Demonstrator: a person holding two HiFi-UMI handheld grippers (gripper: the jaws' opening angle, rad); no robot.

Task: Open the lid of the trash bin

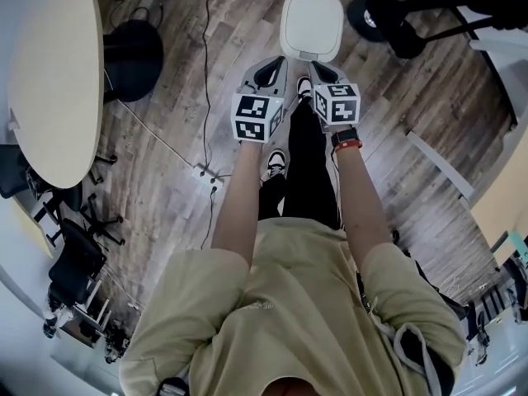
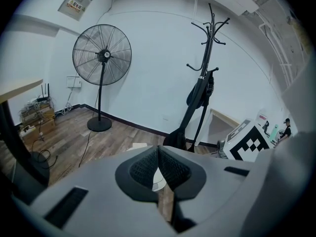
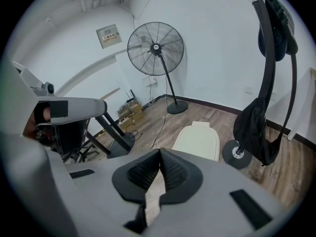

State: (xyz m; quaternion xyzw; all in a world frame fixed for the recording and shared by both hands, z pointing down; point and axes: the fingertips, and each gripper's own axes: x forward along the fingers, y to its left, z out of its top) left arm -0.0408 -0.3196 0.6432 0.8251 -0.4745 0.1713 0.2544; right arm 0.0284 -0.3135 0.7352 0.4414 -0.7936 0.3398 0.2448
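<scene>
A pale round tabletop (image 1: 49,81) is seen at the left, and a black office chair (image 1: 78,258) is parked below its edge. A white power strip (image 1: 206,172) with its cables is laid on the wooden floor (image 1: 173,106).

The left hand-held gripper (image 1: 276,62) is held out in front of the person. In the left gripper view its 2 jaws are pressed together at the tips, and nothing is pinched between them. Beyond them, a standing fan (image 2: 102,56) and a black coat stand (image 2: 207,73) are seen by the wall edge of the floor.

The trash bin (image 1: 310,27) is set on the floor away from that wall edge, just ahead of both hand-held grippers and touched by neither. Its white lid (image 3: 197,141) is down flat.

The right hand-held gripper (image 1: 316,67) is held close beside the left one and pointed toward the bin. Its 2 jaws are likewise closed on each other, with nothing held. A watch (image 1: 346,139) is worn on the right wrist. The coat stand's round base (image 1: 375,15) is placed just right of the bin.
</scene>
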